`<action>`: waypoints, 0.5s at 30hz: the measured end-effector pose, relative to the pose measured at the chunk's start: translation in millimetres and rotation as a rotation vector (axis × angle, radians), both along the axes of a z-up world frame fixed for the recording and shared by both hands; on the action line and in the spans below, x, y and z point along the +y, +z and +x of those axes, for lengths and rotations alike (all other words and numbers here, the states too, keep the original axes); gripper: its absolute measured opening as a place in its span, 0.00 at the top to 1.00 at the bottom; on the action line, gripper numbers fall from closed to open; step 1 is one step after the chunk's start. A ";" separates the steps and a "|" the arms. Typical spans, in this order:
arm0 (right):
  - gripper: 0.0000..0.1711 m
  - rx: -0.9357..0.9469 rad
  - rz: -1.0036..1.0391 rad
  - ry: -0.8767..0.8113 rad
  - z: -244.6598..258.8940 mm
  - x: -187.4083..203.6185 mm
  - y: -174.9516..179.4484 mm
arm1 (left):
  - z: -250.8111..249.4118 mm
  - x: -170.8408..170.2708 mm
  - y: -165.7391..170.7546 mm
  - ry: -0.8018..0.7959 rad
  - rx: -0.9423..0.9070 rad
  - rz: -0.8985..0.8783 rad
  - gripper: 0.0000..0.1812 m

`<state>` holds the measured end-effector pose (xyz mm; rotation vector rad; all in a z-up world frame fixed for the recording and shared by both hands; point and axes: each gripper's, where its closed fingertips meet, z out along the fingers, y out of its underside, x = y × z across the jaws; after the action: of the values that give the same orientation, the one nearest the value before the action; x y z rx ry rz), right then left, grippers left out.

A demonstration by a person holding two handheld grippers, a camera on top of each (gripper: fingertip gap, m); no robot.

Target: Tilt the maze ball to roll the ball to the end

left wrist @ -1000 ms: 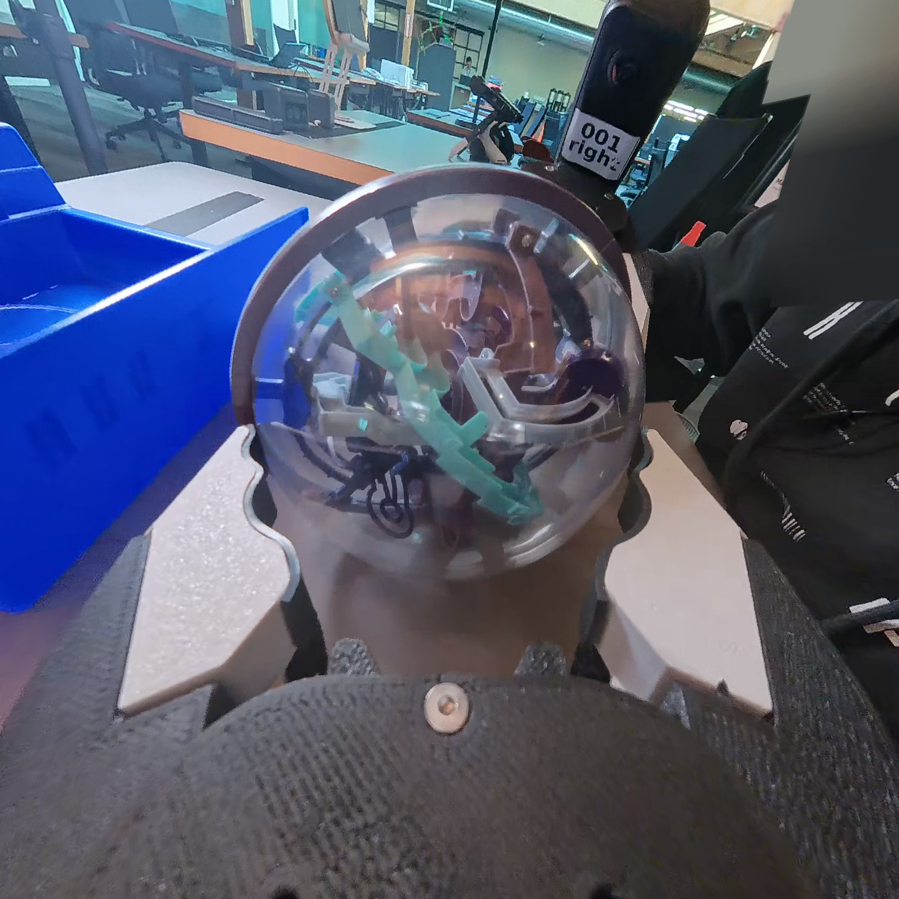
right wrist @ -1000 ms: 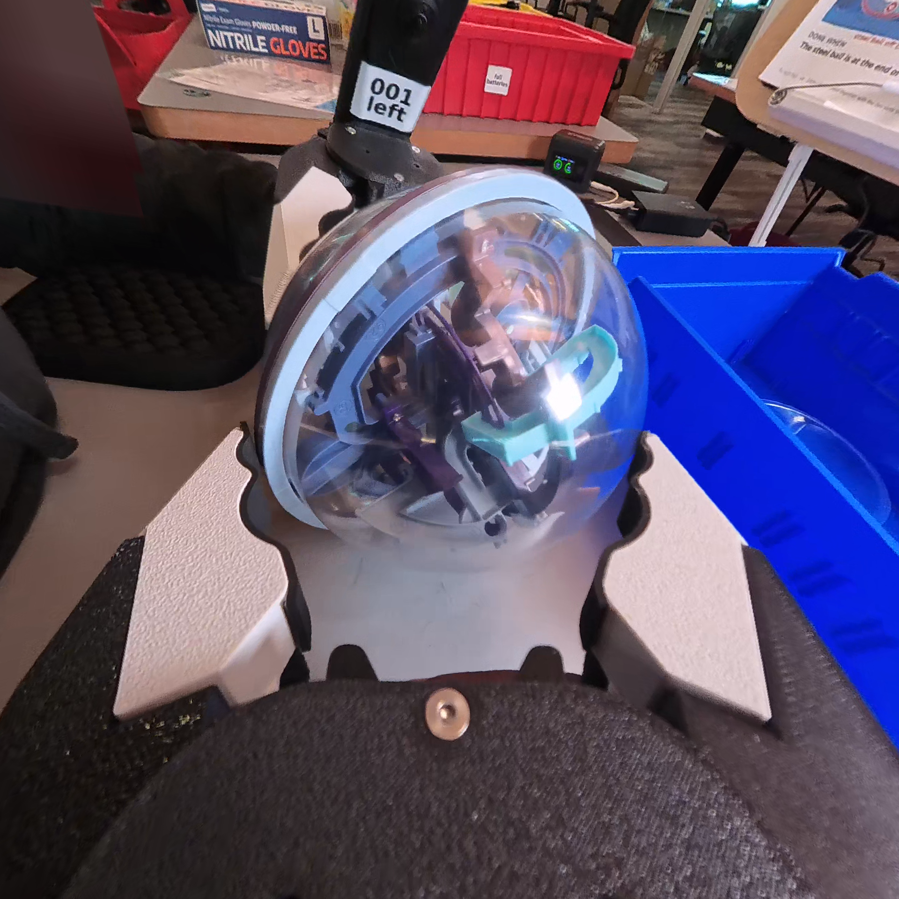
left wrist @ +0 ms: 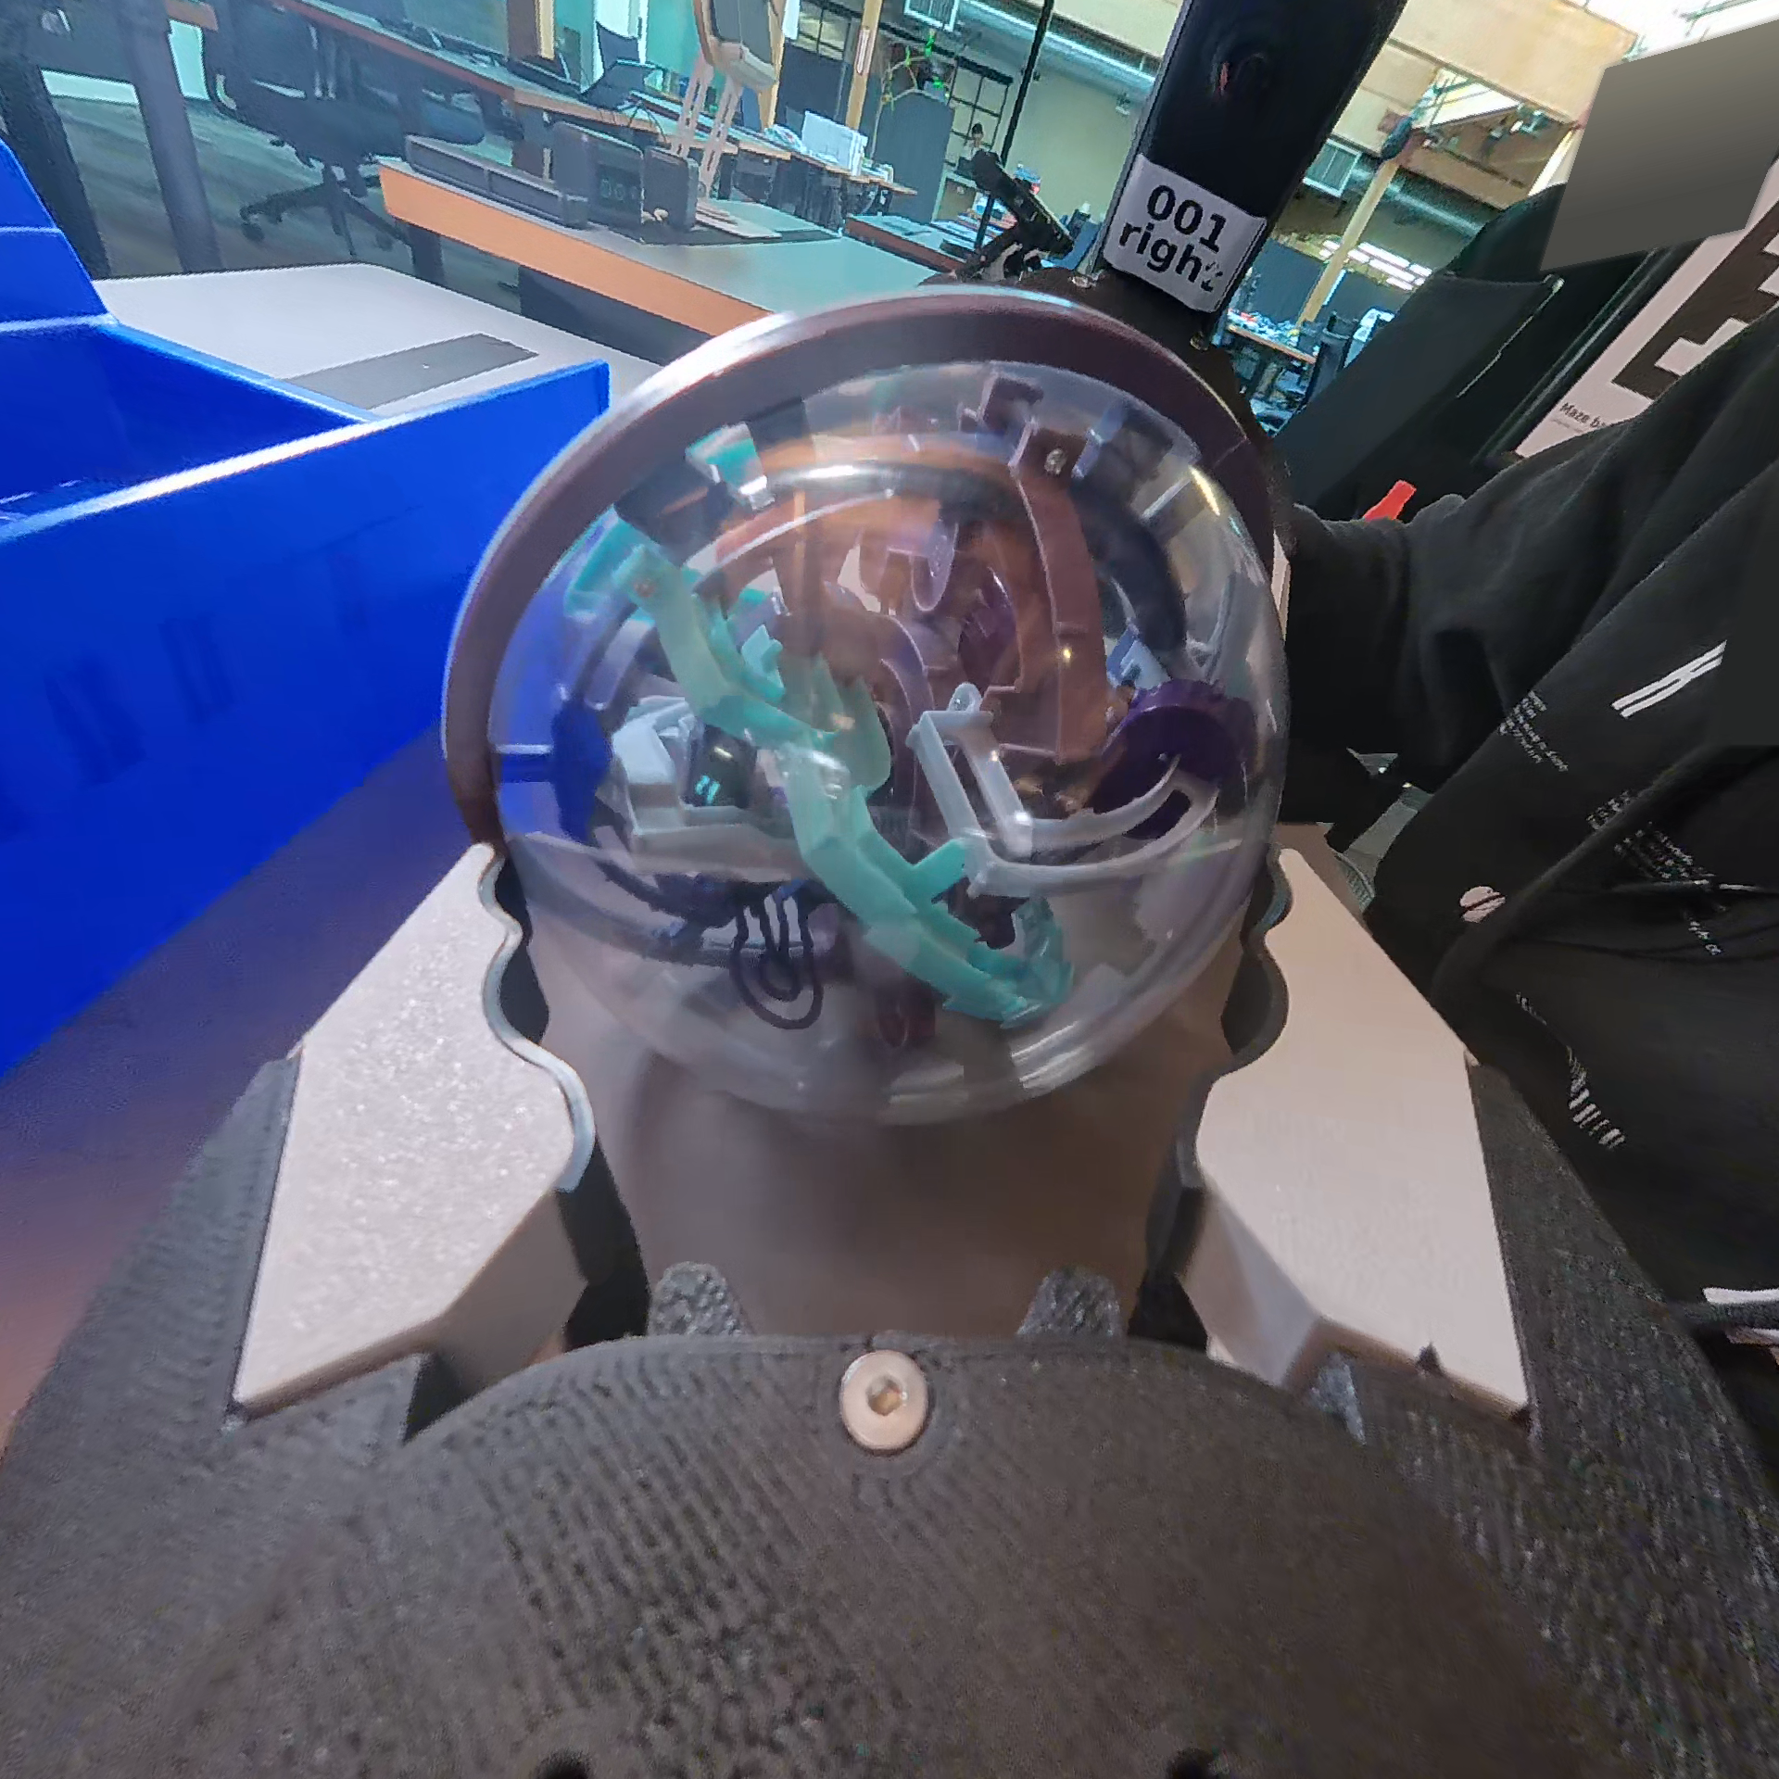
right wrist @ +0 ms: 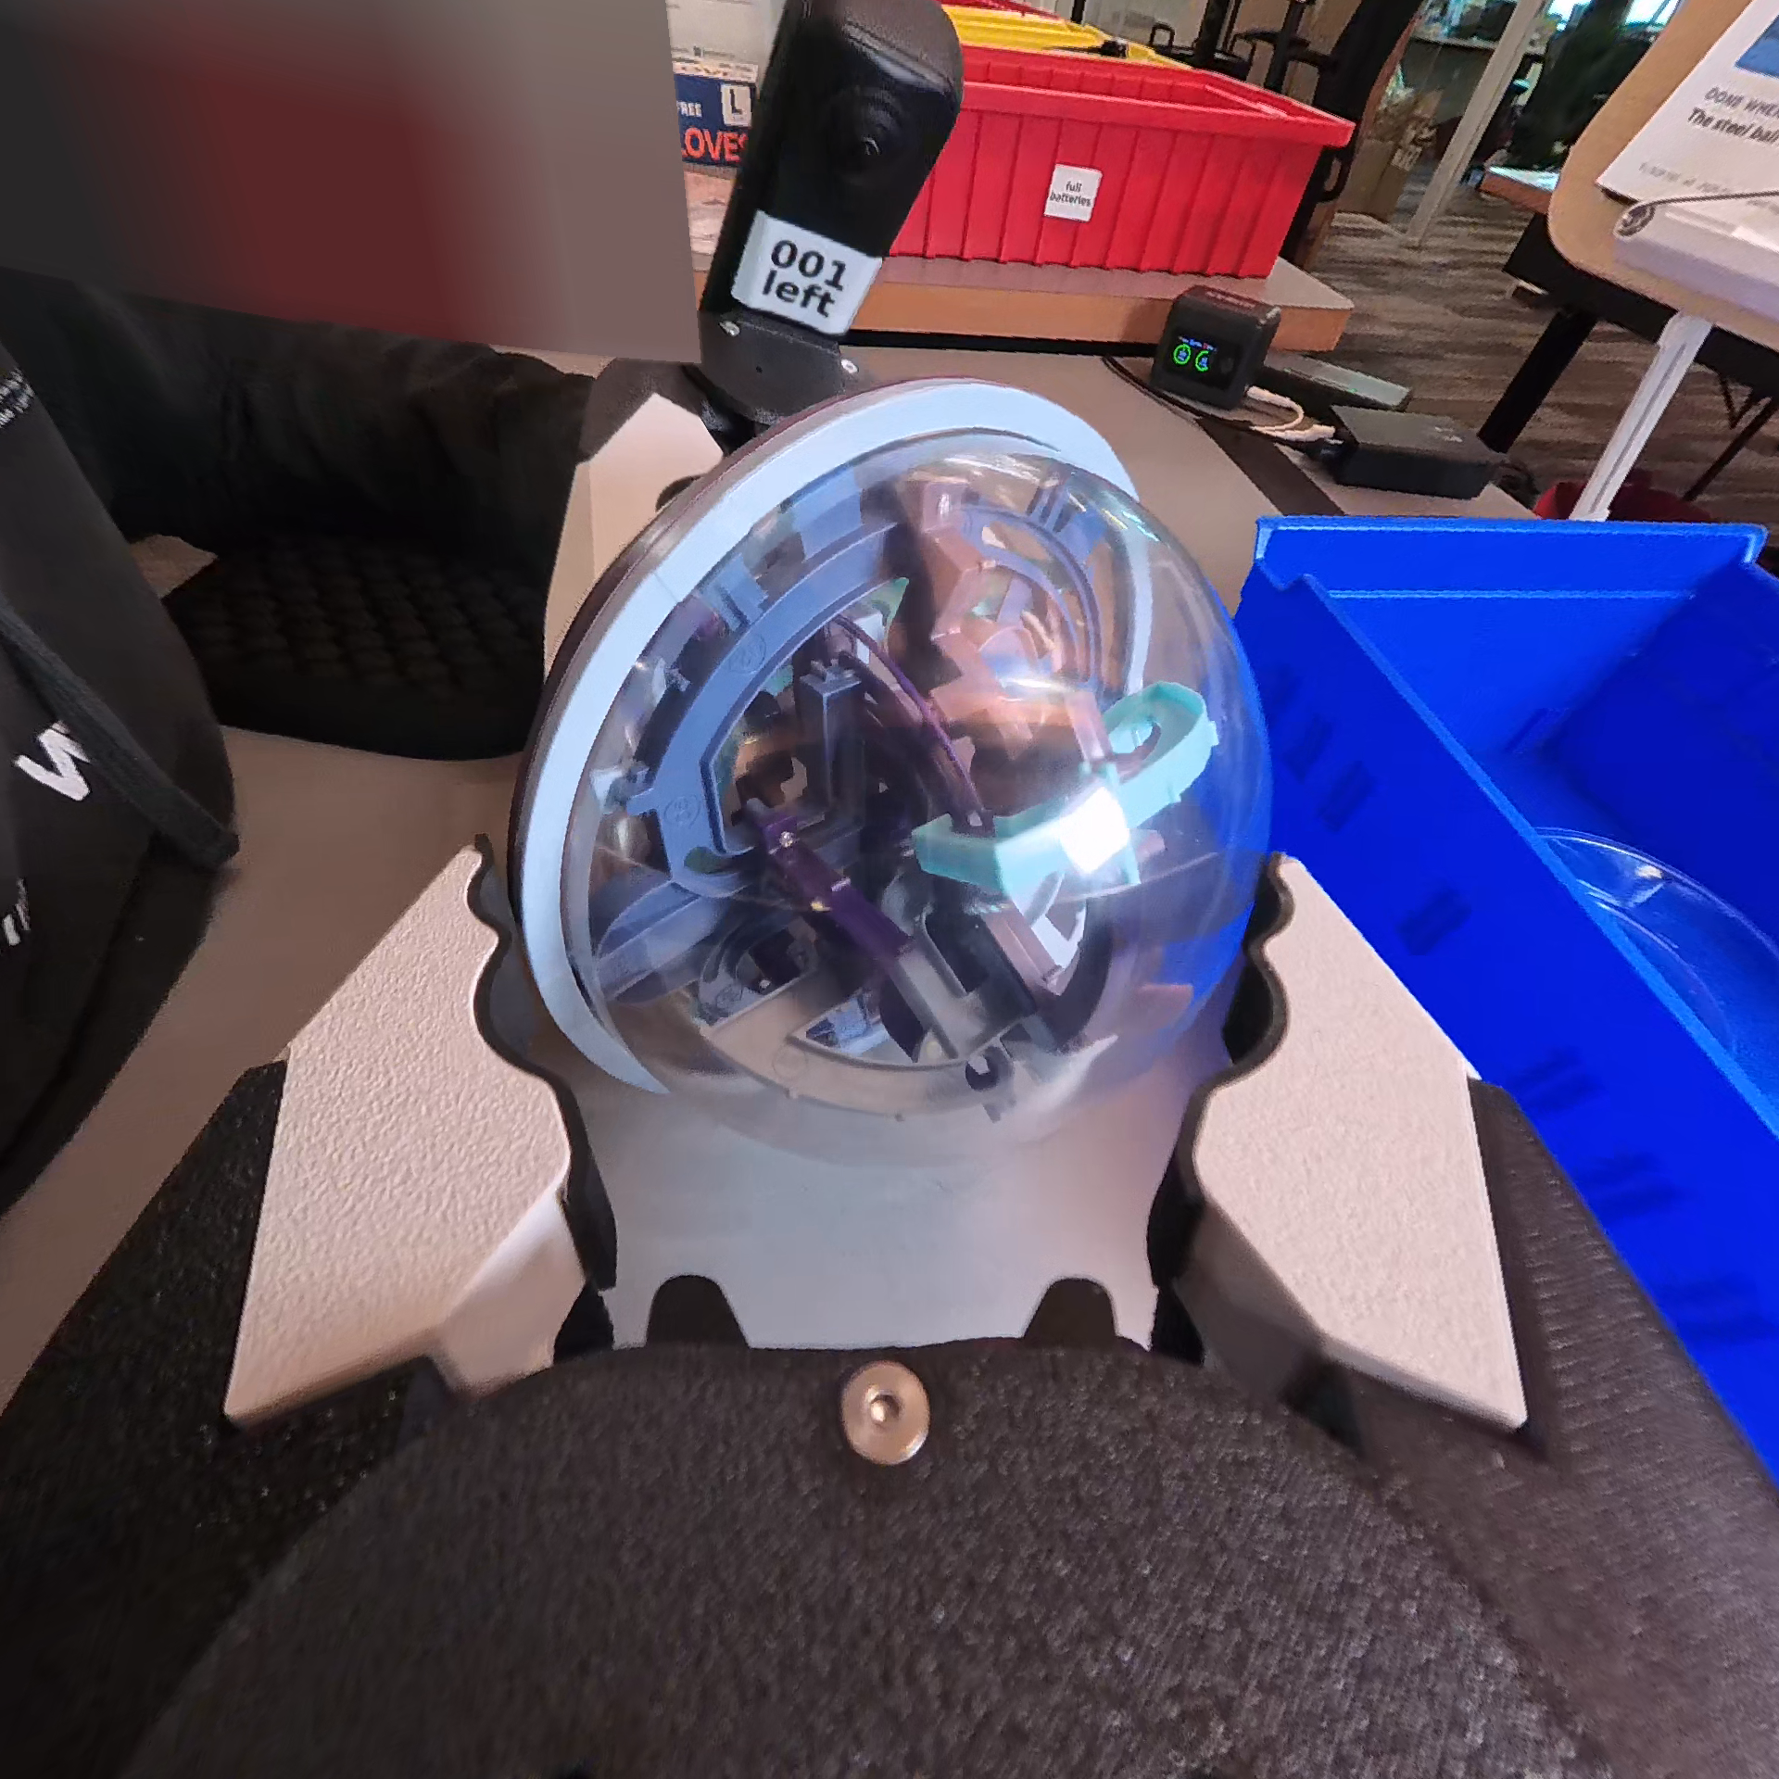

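The maze ball [left wrist: 866, 712] is a clear sphere with teal, purple, brown and grey tracks inside and a dark ring around it. It is held off the table between both grippers, which face each other. My left gripper [left wrist: 881, 866] is shut on one side of it. My right gripper [right wrist: 876, 871] is shut on the other side of the maze ball [right wrist: 895, 818], where the ring looks pale grey. The right gripper's black handle [left wrist: 1194, 221] rises behind the ball in the left wrist view. The left gripper's handle [right wrist: 837, 193] does so in the right wrist view. I cannot pick out the small ball for sure.
A blue bin [left wrist: 241, 626] stands close beside the ball, and also shows in the right wrist view [right wrist: 1540, 770]. A person's black sleeve [left wrist: 1540, 674] is on the other side. A black mat [right wrist: 366, 635], a red bin [right wrist: 1107, 164] and a small black device [right wrist: 1213, 347] lie farther back.
The maze ball has rolled a little between the grippers, and its ring leans over more than before. Both grippers keep their hold on it.
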<state>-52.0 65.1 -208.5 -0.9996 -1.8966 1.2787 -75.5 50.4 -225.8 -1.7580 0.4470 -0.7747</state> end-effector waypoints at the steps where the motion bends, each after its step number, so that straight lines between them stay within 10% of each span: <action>1: 0.15 0.003 -0.002 0.000 -0.2 -0.6 0.5 | 0.1 -0.4 -0.6 -0.003 -0.001 0.000 0.21; 15: 0.17 0.035 0.029 -0.004 4.9 0.3 9.0 | 2.6 0.2 -14.9 0.001 0.158 0.010 0.23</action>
<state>-47.1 65.4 -199.4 -0.9595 -1.8801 1.2546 -72.9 50.6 -240.7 -1.8171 0.5548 -0.6347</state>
